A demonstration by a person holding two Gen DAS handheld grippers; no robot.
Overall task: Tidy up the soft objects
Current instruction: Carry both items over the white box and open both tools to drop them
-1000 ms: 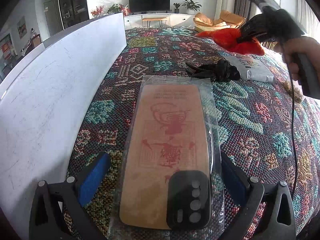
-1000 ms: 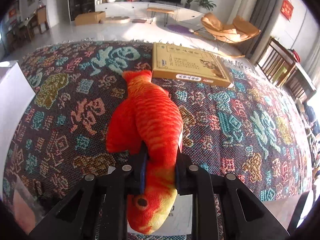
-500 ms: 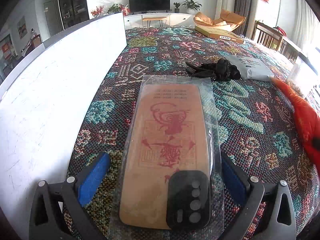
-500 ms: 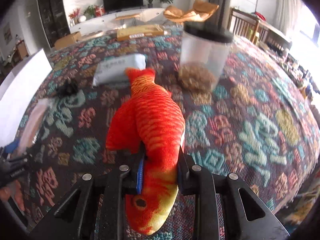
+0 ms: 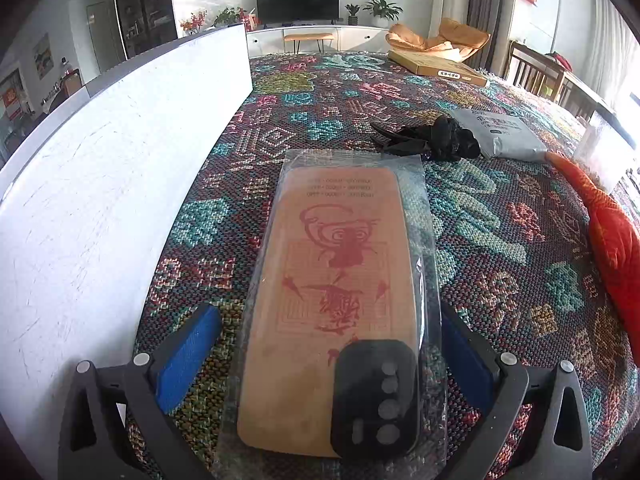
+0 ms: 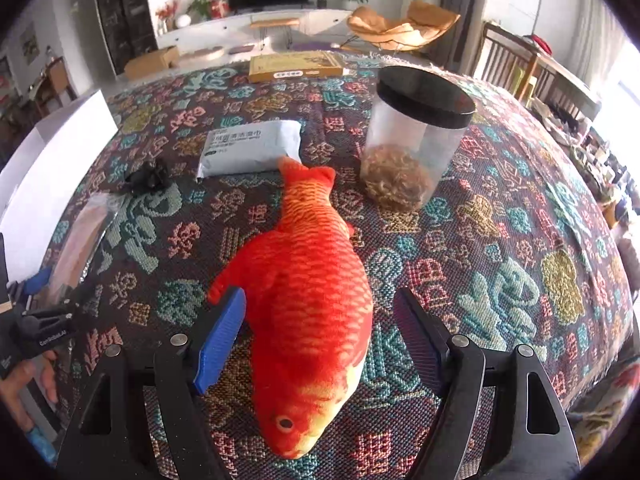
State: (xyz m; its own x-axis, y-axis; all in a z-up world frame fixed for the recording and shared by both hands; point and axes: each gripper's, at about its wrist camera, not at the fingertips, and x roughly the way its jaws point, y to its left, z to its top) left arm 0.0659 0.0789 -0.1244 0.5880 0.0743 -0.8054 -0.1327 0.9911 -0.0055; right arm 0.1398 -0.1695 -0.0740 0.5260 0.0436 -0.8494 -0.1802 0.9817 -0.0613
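Cloth, woven and patterned in red, teal and gold (image 6: 500, 248), covers the whole table and gives you a grippy surface. On it lies the red-orange plush fish (image 6: 308, 292), head at 6 o'clock in the right wrist view, tail at 12 touching the grey soft wipes pack (image 6: 250, 152). The fish looks light and squashy; take it across the thick mid-body, not the floppy tail. Your right gripper (image 6: 320, 336) is opening, pads clear of the fish that lies between them. The clear-sleeved tan phone case with a black camera block (image 5: 340, 300) will be flat, slick and bendy; pinch a long edge. Your left gripper (image 5: 332, 356) stands wide around it, not pressing. The crumpled black fabric piece (image 5: 432, 142) sits at 1 o'clock beyond the case.
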